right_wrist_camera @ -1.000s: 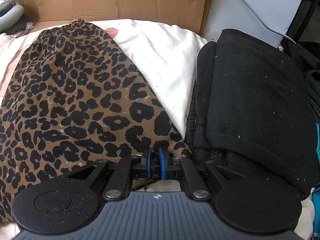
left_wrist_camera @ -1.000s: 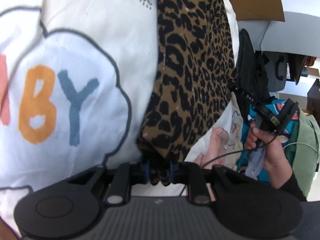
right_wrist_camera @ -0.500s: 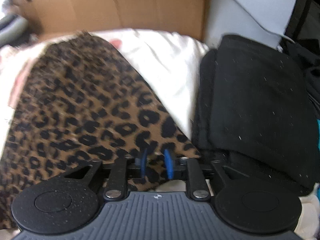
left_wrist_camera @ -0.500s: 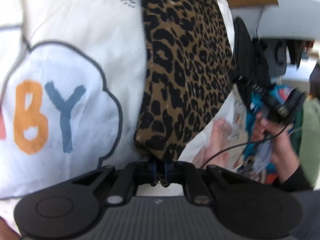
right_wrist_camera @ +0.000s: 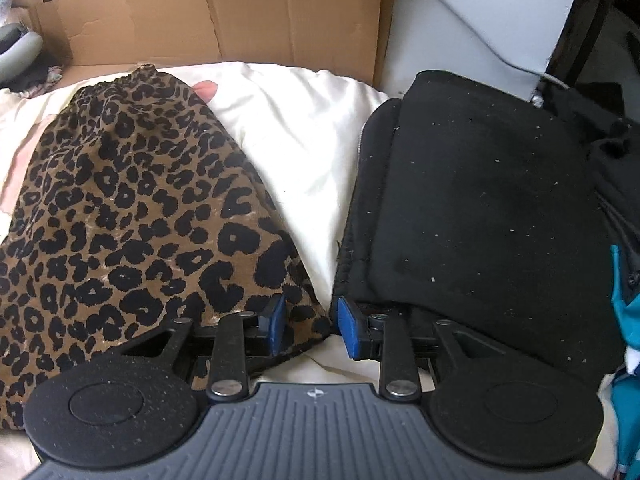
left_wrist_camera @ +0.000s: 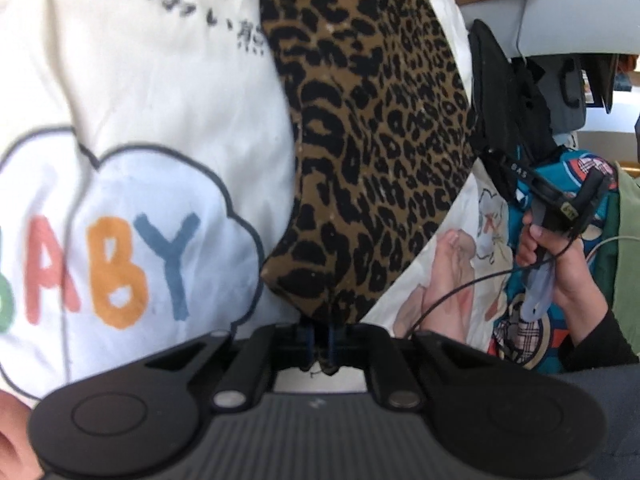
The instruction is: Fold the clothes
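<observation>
your left gripper is clenched on the leopard-print garment hem; your right gripper brackets its corner unpinched. next, clamp right, then fold over.

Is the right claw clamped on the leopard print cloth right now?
No, the right claw stands open, its blue pads apart with a corner of the leopard cloth lying loose between them.

The right gripper has just been opening, and its blue pads sit apart around the leopard-print garment corner, not pinching it. A folded black garment lies just beside it on the white sheet, with cardboard behind.
</observation>
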`<action>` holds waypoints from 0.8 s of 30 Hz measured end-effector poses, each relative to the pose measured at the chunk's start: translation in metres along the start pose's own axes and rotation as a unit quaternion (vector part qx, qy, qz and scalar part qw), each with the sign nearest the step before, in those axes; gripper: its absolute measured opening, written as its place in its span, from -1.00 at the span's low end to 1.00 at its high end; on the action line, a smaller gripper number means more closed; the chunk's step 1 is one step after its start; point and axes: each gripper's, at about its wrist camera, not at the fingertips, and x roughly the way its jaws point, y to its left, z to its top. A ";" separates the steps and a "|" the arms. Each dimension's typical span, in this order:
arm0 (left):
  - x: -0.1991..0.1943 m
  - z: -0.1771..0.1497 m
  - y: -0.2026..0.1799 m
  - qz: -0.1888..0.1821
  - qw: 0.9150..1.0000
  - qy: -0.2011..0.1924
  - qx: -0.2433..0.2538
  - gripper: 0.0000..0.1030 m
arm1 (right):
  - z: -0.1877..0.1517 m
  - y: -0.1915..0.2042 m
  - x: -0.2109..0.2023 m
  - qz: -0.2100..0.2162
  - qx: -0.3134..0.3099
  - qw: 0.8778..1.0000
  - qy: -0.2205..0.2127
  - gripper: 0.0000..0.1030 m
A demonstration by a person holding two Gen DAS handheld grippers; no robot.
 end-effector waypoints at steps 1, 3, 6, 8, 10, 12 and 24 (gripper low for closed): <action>-0.002 0.001 -0.001 0.001 1.000 -0.002 0.003 -0.89 | 0.001 0.000 0.001 0.003 -0.004 1.000 0.001 -0.31; -0.007 0.003 -0.003 0.003 1.000 -0.005 0.007 -0.89 | 0.002 0.001 0.004 0.009 -0.012 1.000 0.002 -0.31; -0.009 0.003 -0.003 0.004 1.000 -0.006 0.005 -0.88 | 0.003 0.000 0.009 0.025 -0.018 0.999 0.011 -0.31; -0.007 0.002 -0.003 0.005 1.000 -0.005 0.003 -0.88 | 0.004 -0.003 0.014 0.038 -0.017 0.999 0.019 -0.31; -0.005 0.001 -0.004 0.007 1.000 -0.004 0.004 -0.88 | 0.006 -0.007 0.020 0.053 -0.013 0.998 0.035 -0.28; -0.008 -0.001 -0.003 0.007 1.000 -0.004 0.005 -0.88 | 0.008 -0.010 0.024 0.065 -0.011 0.997 0.047 -0.30; -0.055 0.005 -0.008 0.024 0.999 -0.015 0.031 -0.89 | 0.019 -0.026 0.003 0.144 0.076 0.983 0.085 -0.90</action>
